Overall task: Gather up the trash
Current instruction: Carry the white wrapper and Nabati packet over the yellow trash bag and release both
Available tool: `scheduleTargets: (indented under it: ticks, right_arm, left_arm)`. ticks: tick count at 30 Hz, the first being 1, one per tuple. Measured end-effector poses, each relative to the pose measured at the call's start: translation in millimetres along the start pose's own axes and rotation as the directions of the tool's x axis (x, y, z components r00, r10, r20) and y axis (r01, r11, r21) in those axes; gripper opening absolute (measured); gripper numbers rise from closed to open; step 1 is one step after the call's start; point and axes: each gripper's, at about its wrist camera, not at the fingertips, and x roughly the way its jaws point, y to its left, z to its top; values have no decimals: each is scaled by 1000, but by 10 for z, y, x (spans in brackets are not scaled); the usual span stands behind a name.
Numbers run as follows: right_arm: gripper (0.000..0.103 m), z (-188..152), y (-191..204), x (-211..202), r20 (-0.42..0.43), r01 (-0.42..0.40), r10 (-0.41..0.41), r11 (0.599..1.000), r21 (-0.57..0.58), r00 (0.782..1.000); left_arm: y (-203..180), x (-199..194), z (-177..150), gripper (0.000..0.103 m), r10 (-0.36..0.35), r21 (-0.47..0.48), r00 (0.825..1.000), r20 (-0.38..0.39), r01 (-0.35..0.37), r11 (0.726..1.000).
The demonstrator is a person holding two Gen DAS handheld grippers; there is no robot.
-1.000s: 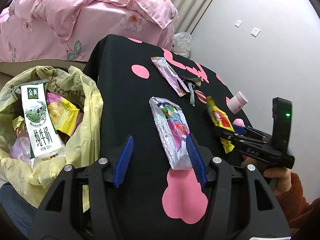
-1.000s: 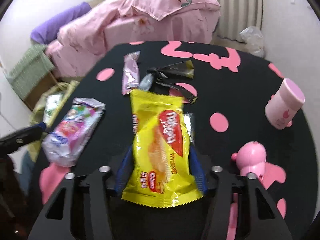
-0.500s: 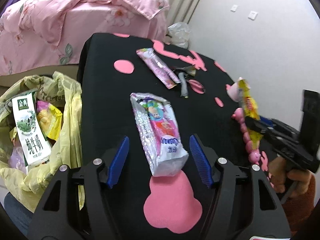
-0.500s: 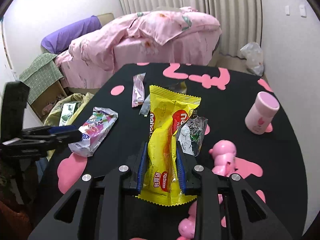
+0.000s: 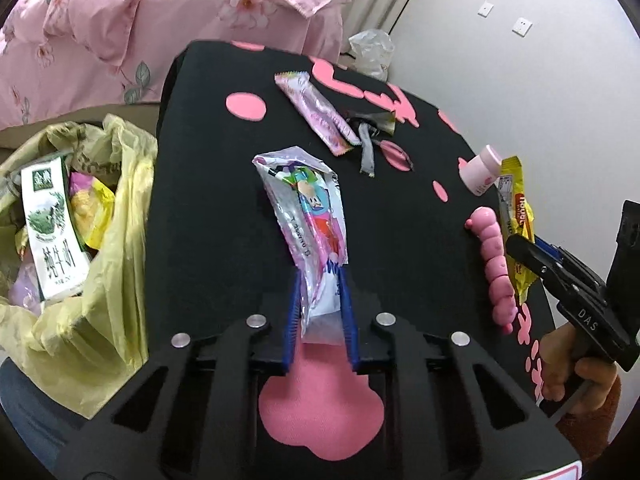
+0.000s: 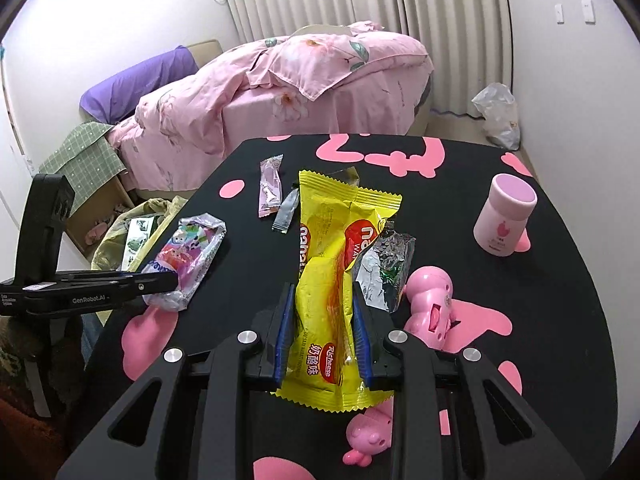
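My left gripper (image 5: 319, 280) is shut on the near end of a silver and pink cartoon snack wrapper (image 5: 308, 212), which also shows in the right wrist view (image 6: 188, 256). My right gripper (image 6: 323, 300) is shut on a yellow wafer wrapper (image 6: 336, 264) and holds it above the black table (image 6: 540, 320); a crumpled foil piece (image 6: 384, 268) hangs beside it. The yellow wrapper (image 5: 518, 216) shows at the right in the left wrist view. A yellow trash bag (image 5: 108, 280) with a milk carton (image 5: 52, 224) stands left of the table.
A pink stick wrapper (image 5: 316, 112) and dark wrappers (image 5: 370, 136) lie at the far side of the table. A pink cup (image 6: 506, 216) and pink toys (image 6: 430, 296) stand at the right. A bed with pink bedding (image 6: 280, 92) is behind.
My left gripper has shut on the cartoon wrapper. My right gripper shut on the yellow wrapper and lifted it off the table.
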Motion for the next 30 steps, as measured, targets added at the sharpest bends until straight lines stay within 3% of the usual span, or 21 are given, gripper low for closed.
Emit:
scheduleTargets:
  ticks: [11, 17, 22, 30]
  right_arm:
    - [26, 77, 326, -300, 62, 4, 1, 997, -77, 998]
    - [26, 139, 632, -444, 95, -5, 18, 991, -137, 995]
    - [26, 198, 923, -466, 100, -20, 41, 980, -196, 994]
    - [26, 275, 1393, -274, 57, -55, 75, 956, -290, 996]
  left_arm:
    - [-85, -505, -1, 15, -40, 51, 992, 117, 34, 998]
    - [60, -795, -59, 15, -28, 30, 983, 180, 23, 999]
    - [353, -1052, -111, 15, 12, -16, 972, 236, -9, 1000]
    - [1061, -1356, -185, 15, 151, -136, 946, 288, -115, 984]
